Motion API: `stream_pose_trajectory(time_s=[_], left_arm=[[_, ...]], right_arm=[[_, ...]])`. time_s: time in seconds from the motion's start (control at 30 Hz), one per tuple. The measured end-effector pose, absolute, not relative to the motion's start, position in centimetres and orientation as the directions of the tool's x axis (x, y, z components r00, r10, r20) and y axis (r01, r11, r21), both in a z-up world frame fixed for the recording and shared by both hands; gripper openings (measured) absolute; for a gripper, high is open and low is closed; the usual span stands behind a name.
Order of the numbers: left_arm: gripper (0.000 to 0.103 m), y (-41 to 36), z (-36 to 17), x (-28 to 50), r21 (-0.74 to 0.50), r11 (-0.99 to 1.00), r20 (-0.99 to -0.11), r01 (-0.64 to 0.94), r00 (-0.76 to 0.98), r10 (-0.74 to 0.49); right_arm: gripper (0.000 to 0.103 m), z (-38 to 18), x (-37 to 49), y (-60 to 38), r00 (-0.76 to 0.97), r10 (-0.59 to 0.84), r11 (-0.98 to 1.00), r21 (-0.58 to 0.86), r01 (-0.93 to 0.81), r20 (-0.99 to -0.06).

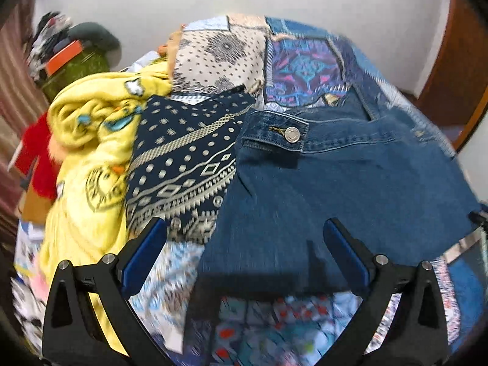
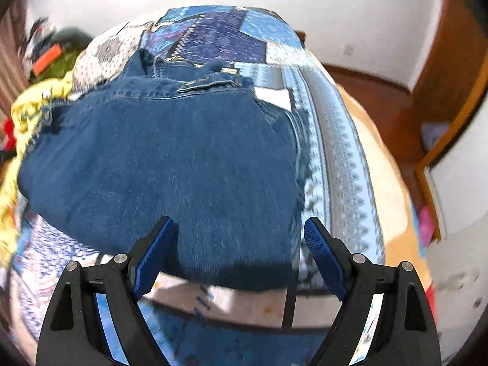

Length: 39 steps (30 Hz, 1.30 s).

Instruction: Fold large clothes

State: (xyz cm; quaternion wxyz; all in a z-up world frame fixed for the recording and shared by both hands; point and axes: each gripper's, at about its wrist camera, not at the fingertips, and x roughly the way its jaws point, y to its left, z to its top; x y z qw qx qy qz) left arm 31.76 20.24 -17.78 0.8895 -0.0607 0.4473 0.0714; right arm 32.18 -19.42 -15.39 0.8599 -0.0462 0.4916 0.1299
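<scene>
Folded blue jeans (image 1: 350, 189) lie on a patchwork bedspread (image 1: 299, 64), waistband and metal button (image 1: 292, 134) toward the far side. They also show in the right wrist view (image 2: 170, 158). My left gripper (image 1: 245, 231) is open and empty, hovering over the near edge of the jeans. My right gripper (image 2: 241, 228) is open and empty above the near right part of the jeans. A navy patterned garment (image 1: 183, 164) lies left of the jeans, and a yellow garment (image 1: 88, 140) is bunched beside it.
A pile of things with a green bag (image 1: 82, 67) and a red item (image 1: 39, 158) sits at the far left. White walls rise behind the bed. The bedspread (image 2: 335, 140) ends at the right, with wooden floor (image 2: 375, 97) and a wooden door frame (image 2: 451, 122) beyond.
</scene>
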Motion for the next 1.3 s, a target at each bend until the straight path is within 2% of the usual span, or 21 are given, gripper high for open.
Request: stream_pose_trajectory(time_s=[0.2,0.37,0.53,0.73,0.77,0.83,0.93,0.97,1.1,1.13,1.2,1.3], left_arm=[[0.103,21.1,-18.5,28.0,-0.184,0.95,-0.812,-0.251,0.583,-0.003],[0.103,20.7,-21.2,27.1,-0.406,0.874,-0.788,-0.265,0.586,-0.188],[0.103,21.5,-24.6,27.9,-0.659,0.69,-0.677,-0.299,0.635,-0.372],[0.102,23.4,-27.8,30.0,-0.765,0.537,-0.602,-0.355,0.69,-0.401],[0.1,23.5,-28.2,30.4,-0.767,0.532,-0.599,-0.358,0.696,-0.395],[0.087,23.6,-29.1,31.7,-0.764,0.533,-0.605,-0.365,0.692,-0.393],[0.075,23.8,-29.8,33.1,-0.781,0.508,-0.586,-0.362,0.705,-0.398],[0.073,23.7,-29.8,33.6,-0.782,0.502,-0.585,-0.369,0.712,-0.388],[0.052,23.7,-29.2,34.4,-0.752,0.528,-0.611,-0.393,0.717,-0.335],[0.045,23.3,-28.5,34.3,-0.724,0.56,-0.631,-0.402,0.713,-0.305],[0.039,22.3,-26.5,34.1,-0.661,0.643,-0.651,-0.387,0.722,-0.234],[0.034,20.5,-21.4,33.2,-0.596,0.741,-0.59,-0.31,0.795,-0.142]], right_arm=[[0.085,-14.1,30.7,-20.0,0.499,0.147,0.97,0.026,-0.241,-0.854],[0.085,-13.2,29.5,-20.1,0.516,0.222,0.967,0.117,-0.228,-0.827],[0.085,-13.5,29.2,-18.3,0.496,0.258,0.954,0.138,-0.266,-0.829],[0.085,-14.3,30.0,-15.9,0.463,0.291,0.939,0.156,-0.307,-0.837],[0.085,-14.5,30.0,-15.5,0.456,0.298,0.936,0.164,-0.311,-0.839],[0.085,-14.8,30.2,-14.7,0.449,0.306,0.932,0.17,-0.319,-0.84],[0.087,-15.0,30.3,-13.5,0.467,0.294,0.933,0.143,-0.331,-0.834],[0.088,-15.0,30.3,-13.1,0.471,0.288,0.933,0.133,-0.335,-0.834],[0.088,-15.0,30.5,-12.0,0.465,0.288,0.927,0.121,-0.356,-0.837],[0.088,-15.0,30.5,-11.8,0.461,0.289,0.925,0.121,-0.36,-0.839],[0.088,-14.8,30.5,-11.5,0.454,0.294,0.921,0.122,-0.369,-0.841],[0.088,-14.4,30.3,-10.8,0.446,0.299,0.912,0.115,-0.394,-0.844]])
